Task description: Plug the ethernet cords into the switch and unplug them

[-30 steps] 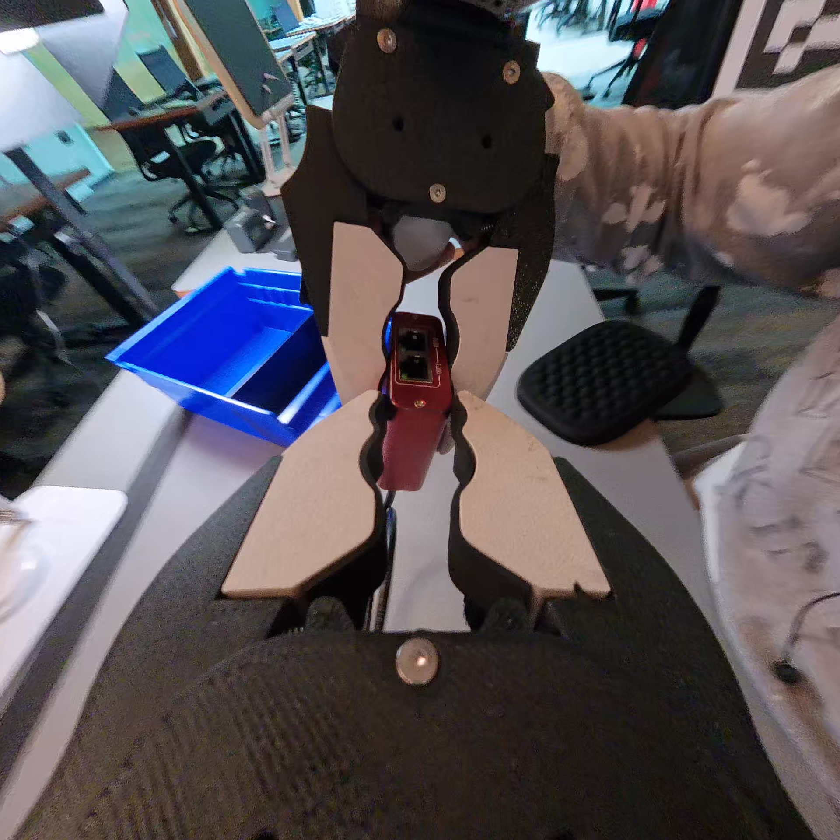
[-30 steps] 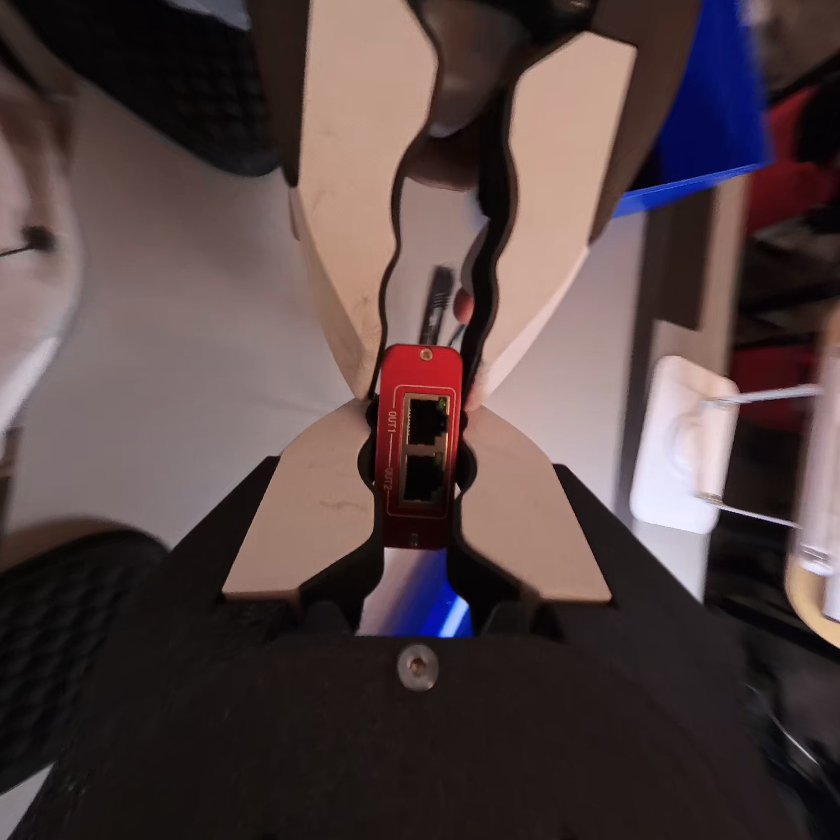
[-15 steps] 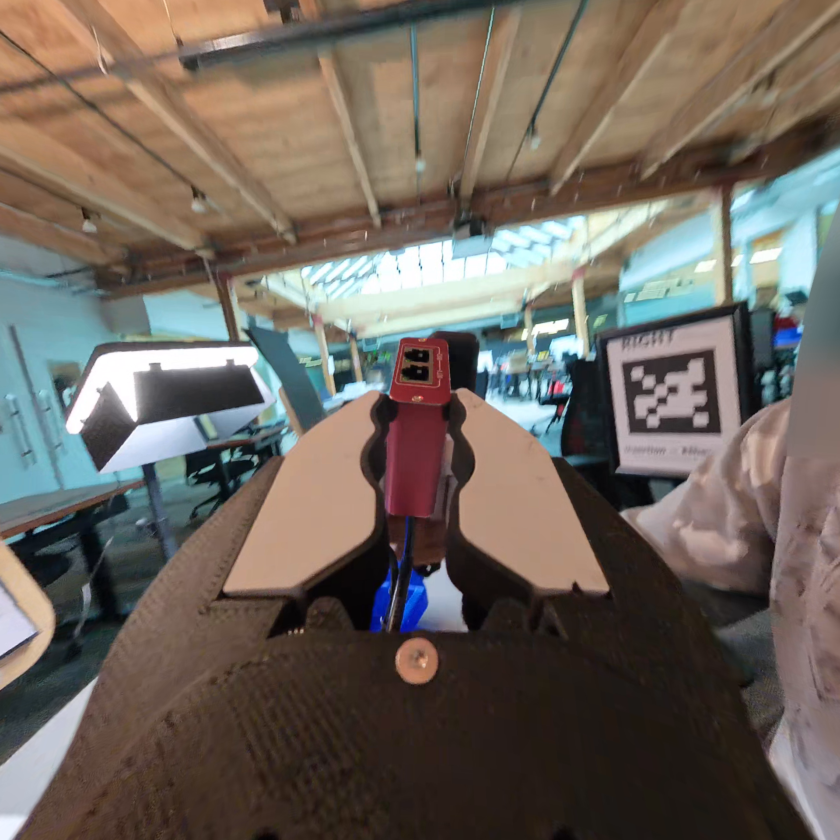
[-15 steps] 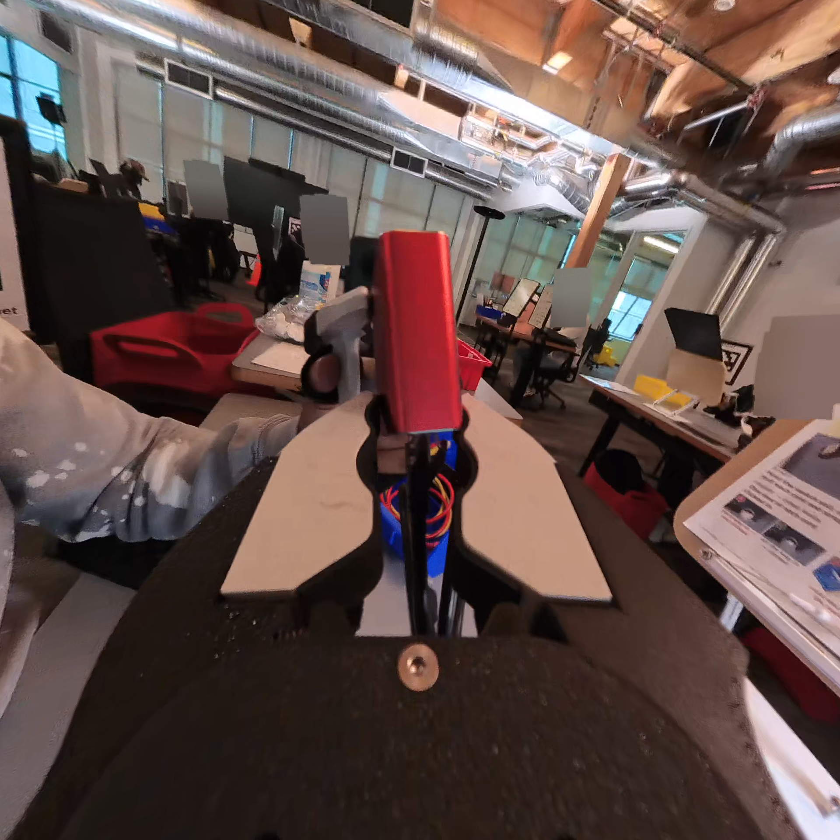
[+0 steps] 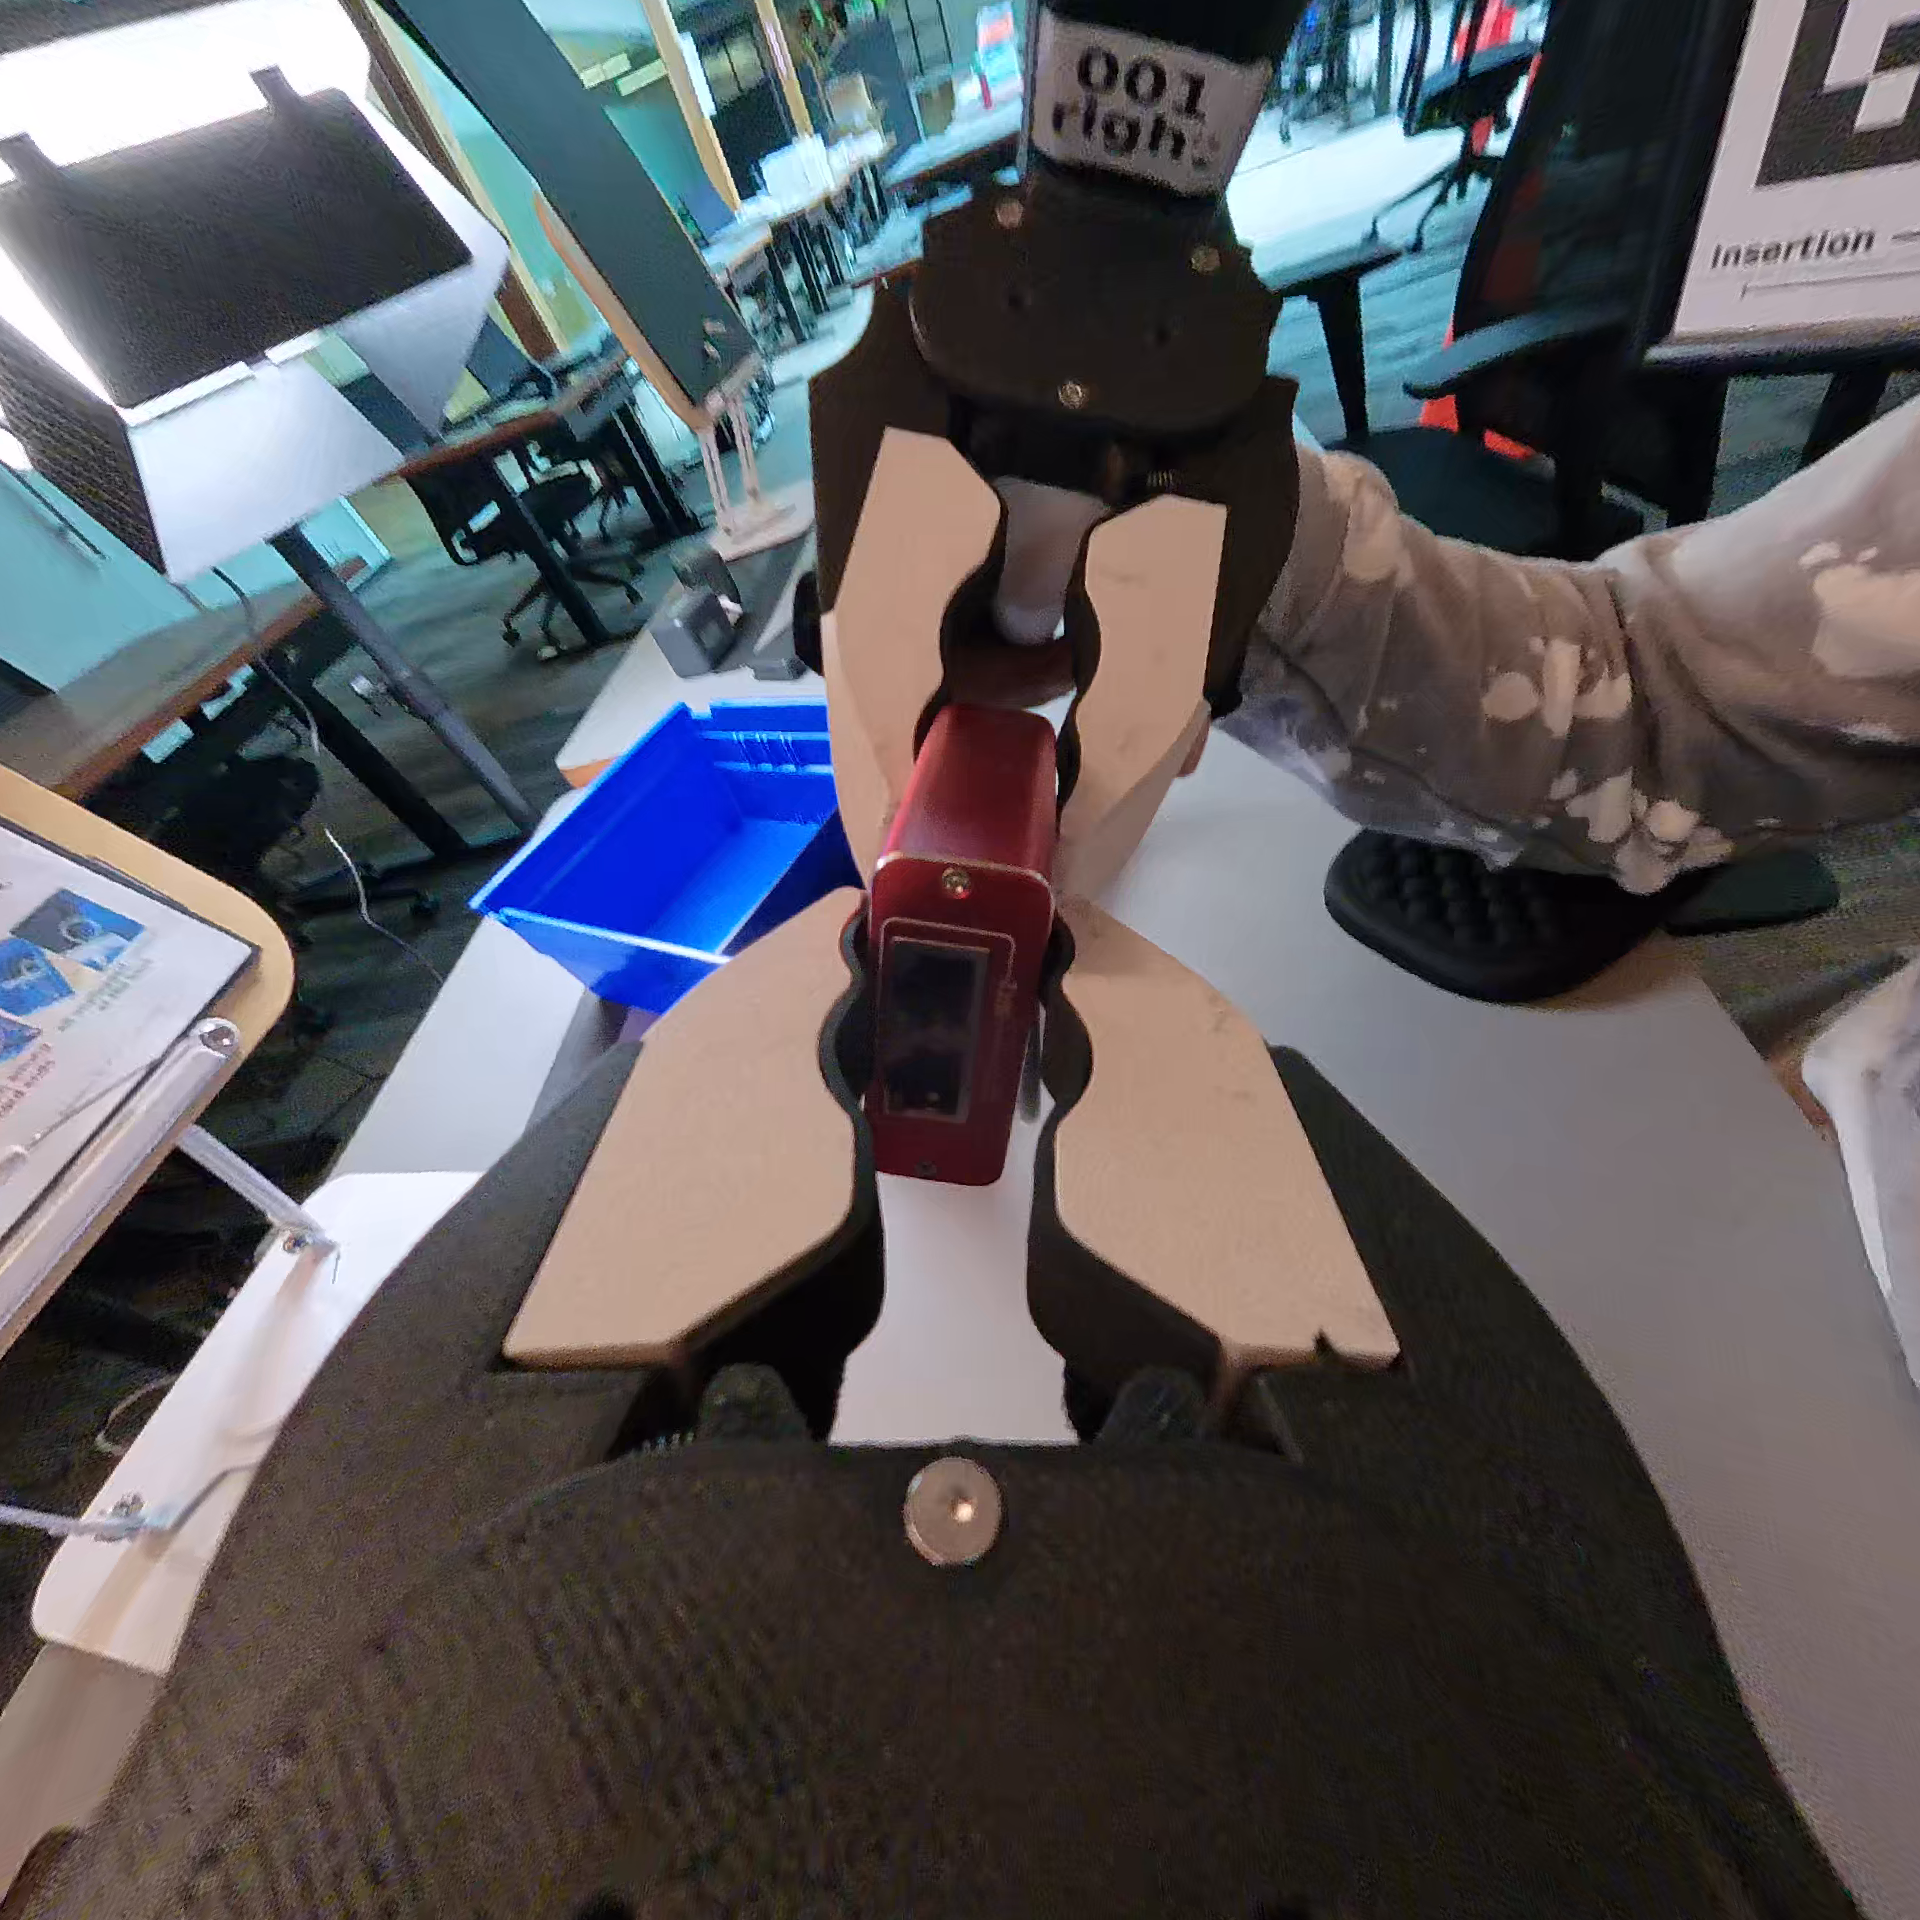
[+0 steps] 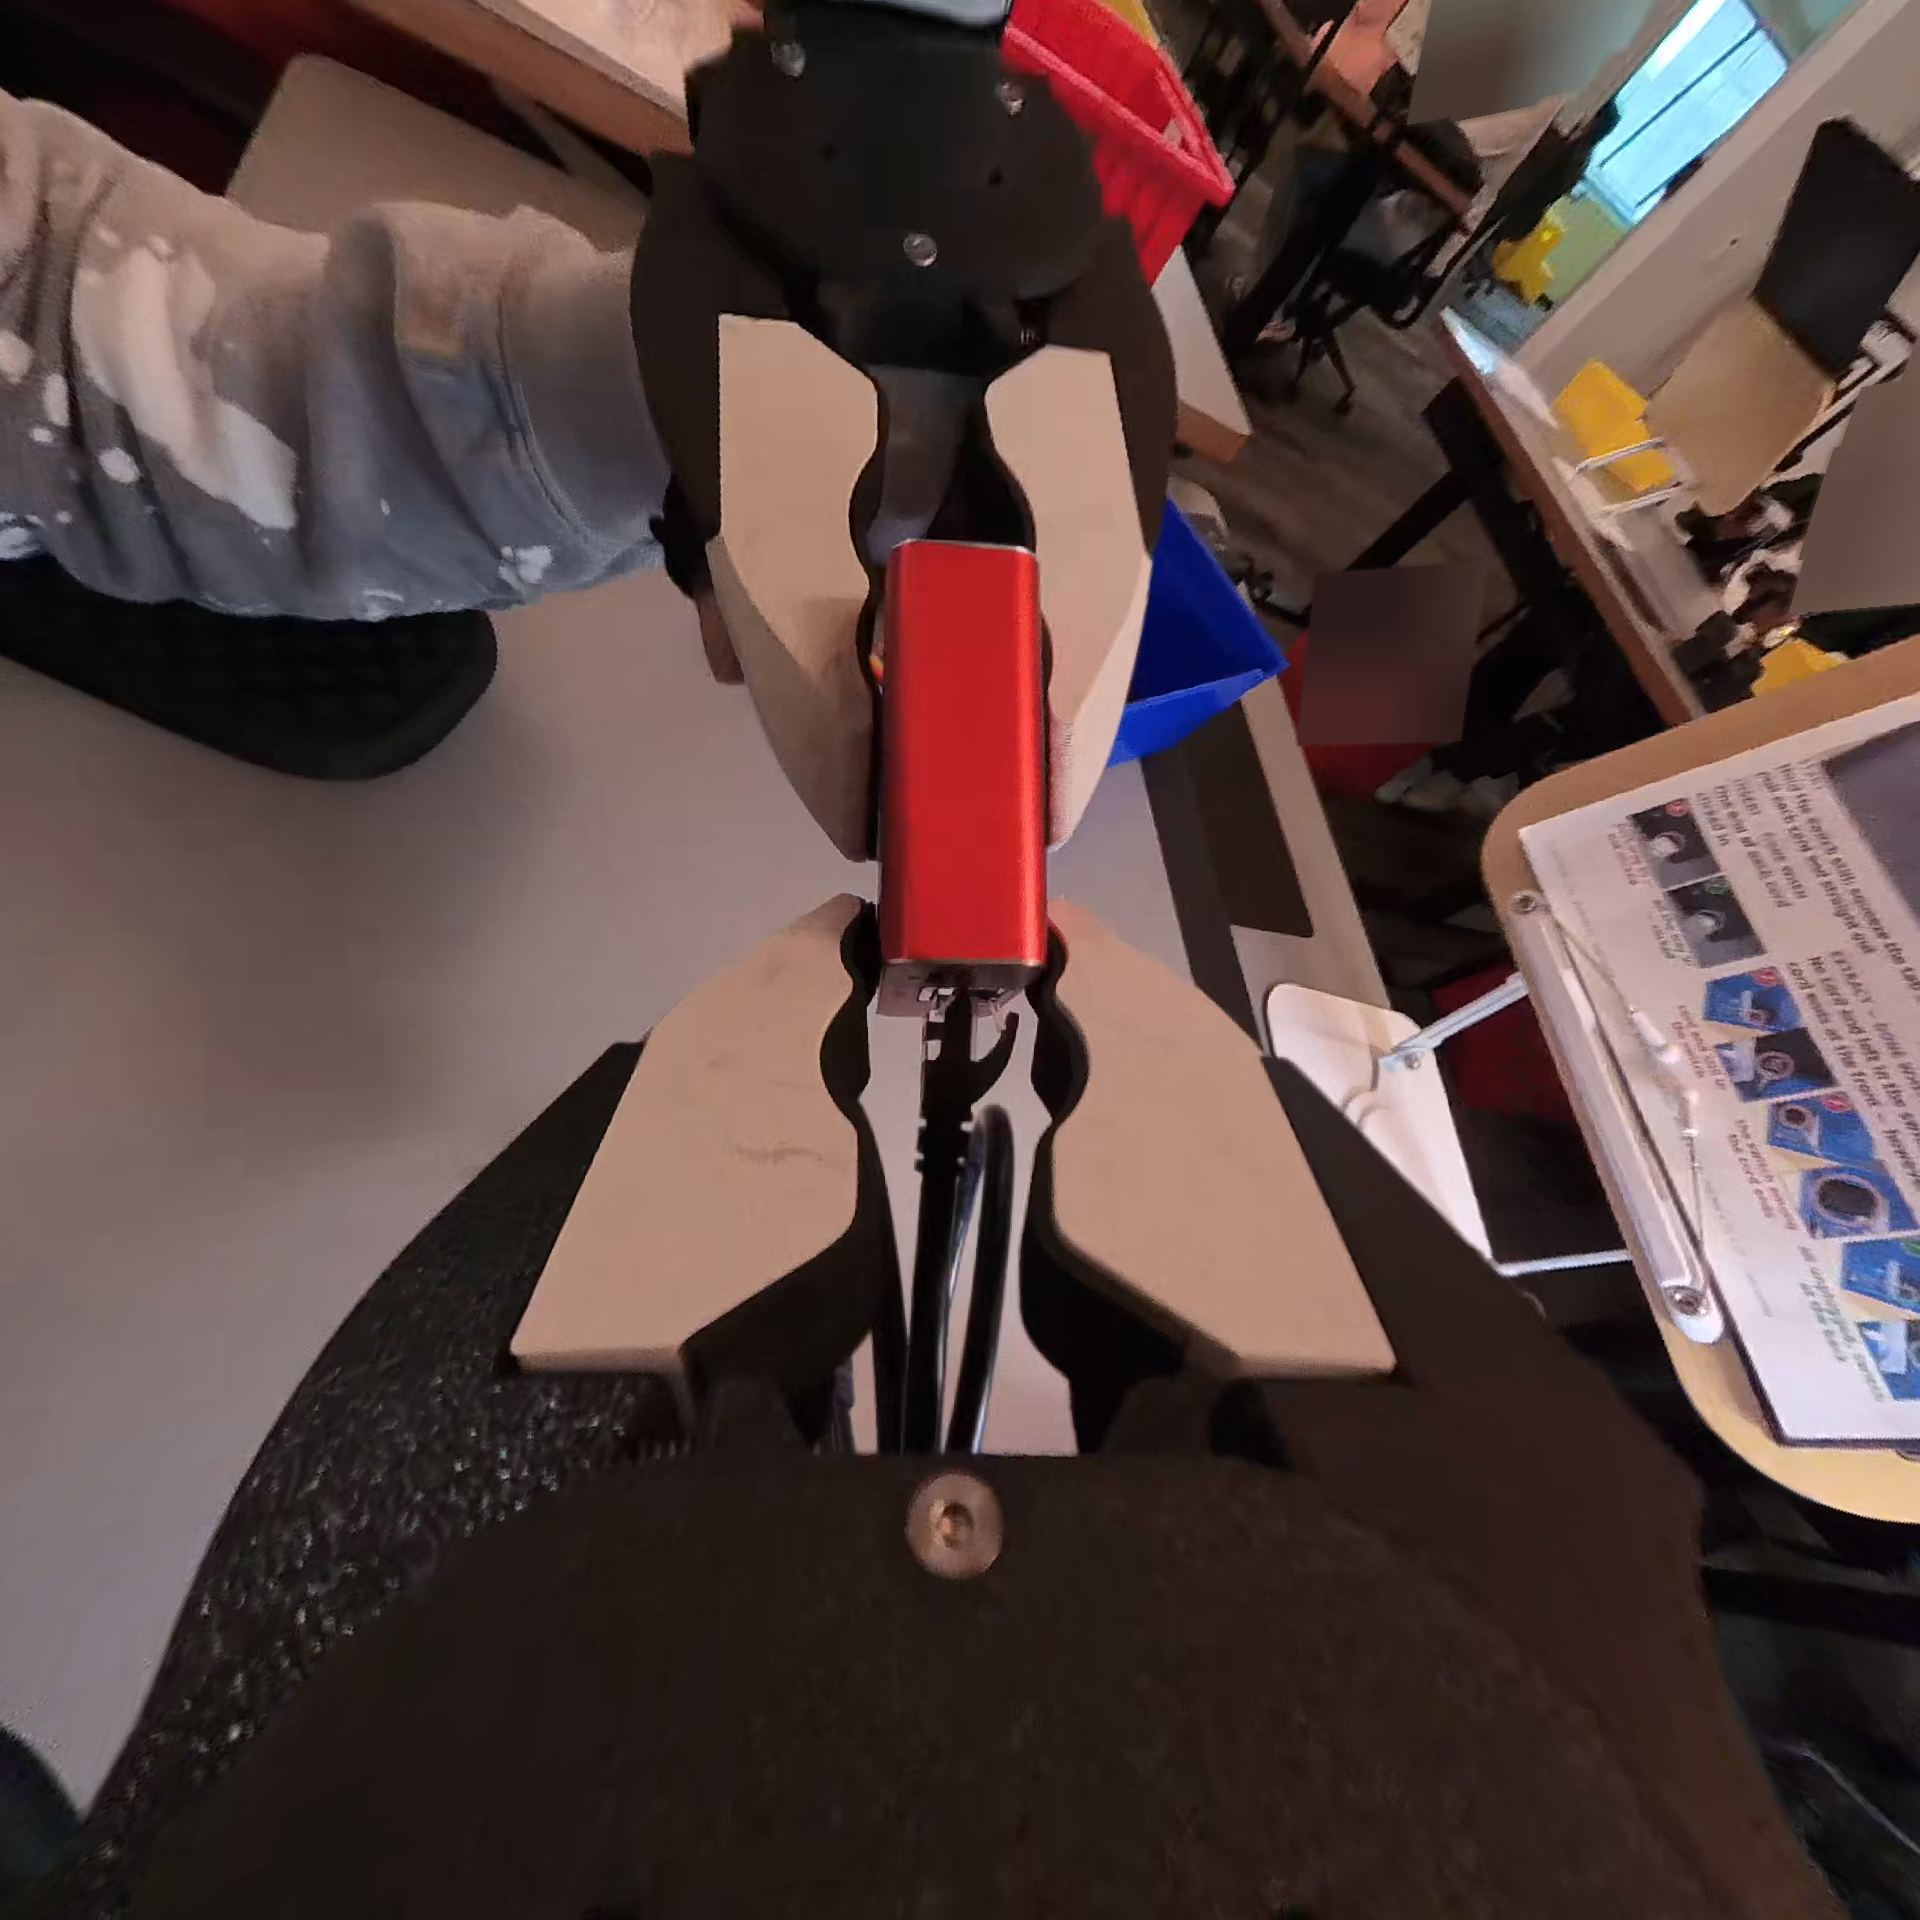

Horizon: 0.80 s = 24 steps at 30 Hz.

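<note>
A red switch (image 5: 971, 790) is held above the white table (image 5: 1455, 1195) between both grippers, which face each other. My left gripper (image 5: 956, 935) is shut on the end with two empty ports, which faces its camera. My right gripper (image 5: 977, 821) grips the far end. In the right wrist view, my right gripper (image 6: 956, 925) is shut on the near end of the switch (image 6: 961, 748). Black cords (image 6: 935, 1195) run from that end back between its fingers. The left gripper (image 6: 961, 821) holds the far end.
An open blue bin (image 5: 675, 862) sits on the table's far left, also seen in the right wrist view (image 6: 1195, 644). A black padded rest (image 5: 1475, 925) lies under a person's sleeve (image 5: 1558, 707). An instruction sheet on a stand (image 6: 1766, 1039) is beside the table. A red bin (image 6: 1122, 125) stands behind.
Both grippers swung up toward the ceiling with the switch half a second ago and are back down over the table. The two-port face now points at the left camera, not the right.
</note>
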Motion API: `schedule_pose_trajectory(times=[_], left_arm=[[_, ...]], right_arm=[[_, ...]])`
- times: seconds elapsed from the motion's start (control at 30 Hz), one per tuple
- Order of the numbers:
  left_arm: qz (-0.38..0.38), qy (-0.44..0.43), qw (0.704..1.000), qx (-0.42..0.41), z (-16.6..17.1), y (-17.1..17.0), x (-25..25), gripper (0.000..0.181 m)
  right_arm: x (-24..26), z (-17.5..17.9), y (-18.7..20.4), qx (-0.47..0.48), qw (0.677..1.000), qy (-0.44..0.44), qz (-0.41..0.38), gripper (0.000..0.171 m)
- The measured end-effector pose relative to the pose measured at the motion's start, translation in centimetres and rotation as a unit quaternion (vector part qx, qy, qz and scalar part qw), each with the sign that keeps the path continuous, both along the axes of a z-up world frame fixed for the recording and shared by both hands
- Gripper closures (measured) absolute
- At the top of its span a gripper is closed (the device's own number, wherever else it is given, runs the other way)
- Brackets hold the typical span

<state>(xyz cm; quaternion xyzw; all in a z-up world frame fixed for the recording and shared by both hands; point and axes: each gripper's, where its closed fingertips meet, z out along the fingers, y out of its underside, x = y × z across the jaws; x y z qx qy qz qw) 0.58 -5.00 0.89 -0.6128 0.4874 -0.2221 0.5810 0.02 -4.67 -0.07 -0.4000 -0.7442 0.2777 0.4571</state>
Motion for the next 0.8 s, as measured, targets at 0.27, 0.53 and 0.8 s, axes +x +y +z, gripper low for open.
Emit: schedule_pose_trajectory(times=[0.27, 0.53, 0.8], left_arm=[[0.057, -0.203, 0.977, 0.002, 4.5, 2.1, -4.3, 0.154], [0.057, -0.367, 0.928, -0.026, 6.3, 3.1, -7.6, 0.153], [-0.008, -0.291, 0.953, -0.079, 5.0, 1.4, -2.9, 0.153]], right_arm=[[3.0, 11.3, 0.2, -0.057, 0.943, 0.328, -0.01, 0.152], [-3.1, 4.3, -0.7, -0.204, 0.961, 0.188, 0.015, 0.139], [-3.5, 4.7, 0.3, -0.321, 0.915, 0.237, 0.055, 0.129]])
